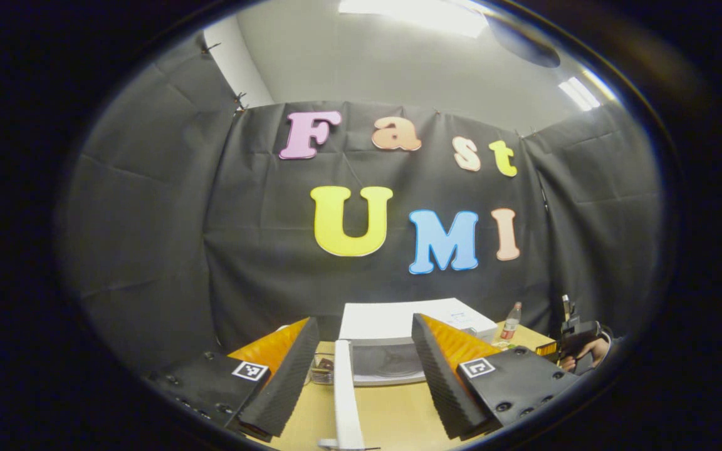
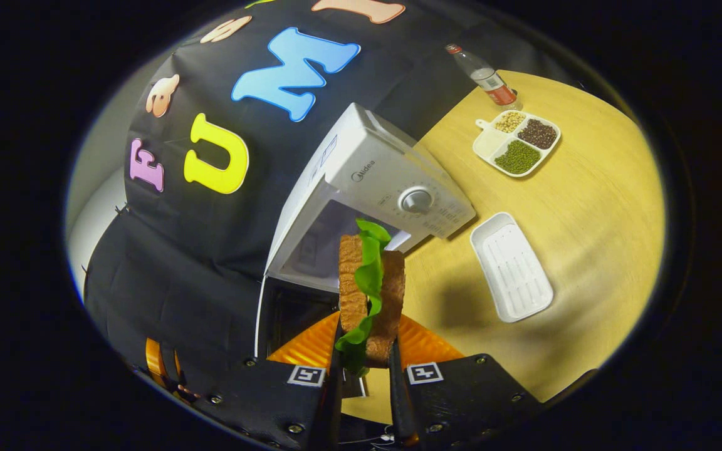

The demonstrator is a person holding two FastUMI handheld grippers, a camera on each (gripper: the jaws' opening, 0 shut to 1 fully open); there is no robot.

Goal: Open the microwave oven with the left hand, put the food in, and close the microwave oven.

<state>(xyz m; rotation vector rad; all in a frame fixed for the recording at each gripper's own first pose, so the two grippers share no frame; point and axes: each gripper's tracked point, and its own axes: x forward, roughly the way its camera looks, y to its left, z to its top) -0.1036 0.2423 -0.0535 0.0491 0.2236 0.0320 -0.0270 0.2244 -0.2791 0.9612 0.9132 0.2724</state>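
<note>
The sandwich (image 2: pixel 370 291), two slabs of bread with a green leaf between them, stands on edge in the right tool (image 2: pixel 364 369), both fingers pressing its sides, so this tool is clenched on the food. It is held in the air just in front of the microwave (image 2: pixel 373 181), whose door (image 1: pixel 345 394) stands swung open, with the dark cavity showing beyond the sandwich.

The step in hand looks like carrying the food into the cavity. To do it well, I would keep the sandwich upright and level with the opening, steer it past the door edge and the front frame without brushing them, set it down on the floor of the cavity before loosening the grip, then draw the tool straight back.

The left tool (image 1: pixel 361 376) is released, its fingers spread wide with the edge of the open door between them but not pinched. It is well placed to push the door shut afterwards.

The left gripper view gives the door edge-on, the cavity behind it, and farther right the other tool in a hand (image 1: pixel 577 347). The right gripper view adds the yellow bench (image 2: pixel 586 207), a white tray (image 2: pixel 511 266) just beside the microwave, a divided dish of beans (image 2: pixel 516 143) and a bottle (image 2: pixel 483 75) near the wall.
</note>
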